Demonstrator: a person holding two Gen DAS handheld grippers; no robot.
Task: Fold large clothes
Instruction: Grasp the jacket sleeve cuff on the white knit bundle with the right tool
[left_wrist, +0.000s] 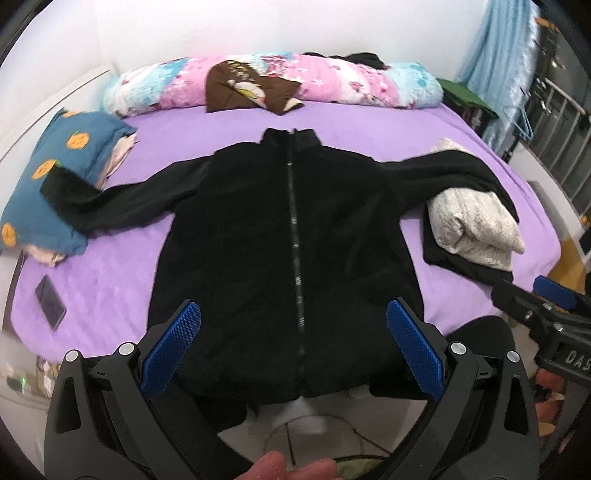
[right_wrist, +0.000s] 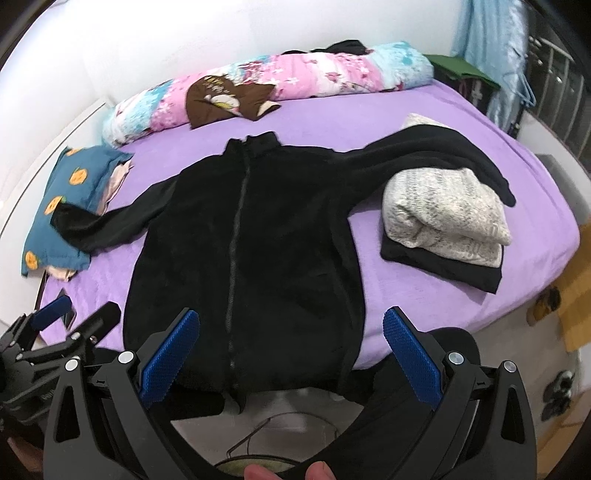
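A black zip-up fleece jacket (left_wrist: 288, 236) (right_wrist: 251, 240) lies face up and spread flat on the purple bed sheet (left_wrist: 369, 122) (right_wrist: 369, 118), collar far, hem hanging over the near edge. Its left sleeve rests on a blue pillow (left_wrist: 62, 166); its right sleeve drapes over a folded cream sweater (left_wrist: 472, 221) (right_wrist: 447, 214). My left gripper (left_wrist: 293, 343) hovers open above the hem, nothing between its blue pads. My right gripper (right_wrist: 291, 347) is also open over the hem, a little to the right. Each gripper shows at the edge of the other's view.
A rolled floral quilt (left_wrist: 332, 81) with a brown garment (left_wrist: 243, 88) lies along the far wall. A phone (left_wrist: 50, 302) sits on the sheet at near left. The cream sweater rests on a folded black garment (right_wrist: 443, 266). A blue curtain (left_wrist: 498, 55) hangs at far right.
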